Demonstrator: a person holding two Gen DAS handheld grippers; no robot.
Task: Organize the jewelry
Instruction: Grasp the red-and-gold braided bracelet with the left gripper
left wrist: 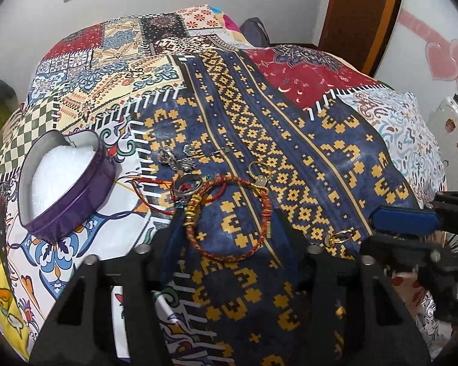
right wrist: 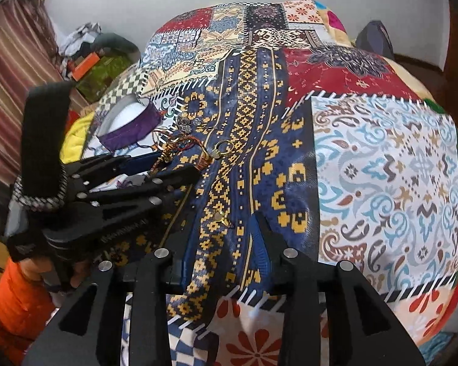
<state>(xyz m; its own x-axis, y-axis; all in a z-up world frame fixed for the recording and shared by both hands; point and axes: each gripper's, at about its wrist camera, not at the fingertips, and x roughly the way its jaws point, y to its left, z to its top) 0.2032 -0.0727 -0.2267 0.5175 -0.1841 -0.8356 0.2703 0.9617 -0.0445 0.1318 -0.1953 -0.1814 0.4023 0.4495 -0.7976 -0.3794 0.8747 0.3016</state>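
Note:
A purple heart-shaped tin [left wrist: 67,183] with white padding stands open on the patchwork bedspread at the left; it also shows in the right wrist view [right wrist: 128,126]. Jewelry lies to its right: a red-and-gold braided bracelet [left wrist: 229,216], silver earrings [left wrist: 180,158], a gold ring [left wrist: 258,172] and a small gold earring [left wrist: 340,238]. My left gripper [left wrist: 229,235] is open, its fingers on either side of the bracelet. My right gripper [right wrist: 226,216] is open around the small gold earring [right wrist: 221,217]. The right gripper's blue finger [left wrist: 406,221] shows in the left wrist view.
The bedspread [right wrist: 381,167] covers the whole bed. A wooden door frame [left wrist: 360,15] stands at the back right. Clutter and a striped curtain [right wrist: 12,61] are at the left beyond the bed. The left gripper's body [right wrist: 85,189] lies close to the right one.

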